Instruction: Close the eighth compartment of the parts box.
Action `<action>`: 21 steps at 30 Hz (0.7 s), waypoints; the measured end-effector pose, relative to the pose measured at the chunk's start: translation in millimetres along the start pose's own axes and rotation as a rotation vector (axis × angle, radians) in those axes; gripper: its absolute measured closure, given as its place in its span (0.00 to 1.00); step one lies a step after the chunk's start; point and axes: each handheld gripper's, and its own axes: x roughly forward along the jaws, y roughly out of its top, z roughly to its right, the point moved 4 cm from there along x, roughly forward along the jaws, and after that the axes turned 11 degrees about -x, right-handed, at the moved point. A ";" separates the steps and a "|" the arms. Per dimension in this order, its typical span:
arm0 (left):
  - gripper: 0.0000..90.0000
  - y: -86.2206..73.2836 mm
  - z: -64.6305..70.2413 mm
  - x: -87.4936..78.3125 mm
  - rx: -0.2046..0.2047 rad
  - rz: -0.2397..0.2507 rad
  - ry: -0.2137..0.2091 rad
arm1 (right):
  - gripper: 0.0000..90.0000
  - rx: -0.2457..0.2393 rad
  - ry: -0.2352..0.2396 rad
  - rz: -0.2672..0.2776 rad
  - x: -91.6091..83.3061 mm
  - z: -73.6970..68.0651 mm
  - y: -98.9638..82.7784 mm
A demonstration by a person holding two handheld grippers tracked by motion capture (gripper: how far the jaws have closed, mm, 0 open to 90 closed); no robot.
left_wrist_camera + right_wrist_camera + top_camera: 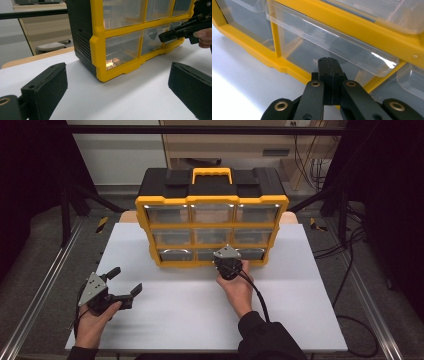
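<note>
One yellow-and-black drawer organiser stands upright on the white worktop, toward its far edge, centred. Front grid: nine clear drawers, three rows of three. One yellow carry handle on top.

Two hand-held grippers. Left hand-held gripper rests low at the near left corner of the worktop, jaws spread wide, nothing between them; in the left gripper view both pads frame bare white surface, the organiser's left corner ahead.

Right hand-held gripper sits up against the bottom row, at the middle drawer. Its jaws are pressed fully together, tip to tip, holding nothing. The tip lies just below that drawer's clear front lip; contact cannot be told.

Edges: organiser's base sits well inside left and right worktop edges. Open white surface spans the whole near half, broken by the two hands. Bare strips flank the organiser on both sides.
</note>
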 end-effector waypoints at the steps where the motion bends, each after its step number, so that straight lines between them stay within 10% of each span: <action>1: 0.03 0.0 0.0 0.0 0.000 0.000 0.000 | 1.00 0.001 0.003 0.002 -0.5 -0.8 0.4; 21: 0.03 0.3 0.1 -0.1 0.003 0.000 0.000 | 1.00 -0.024 0.027 0.011 -13.2 -8.8 2.5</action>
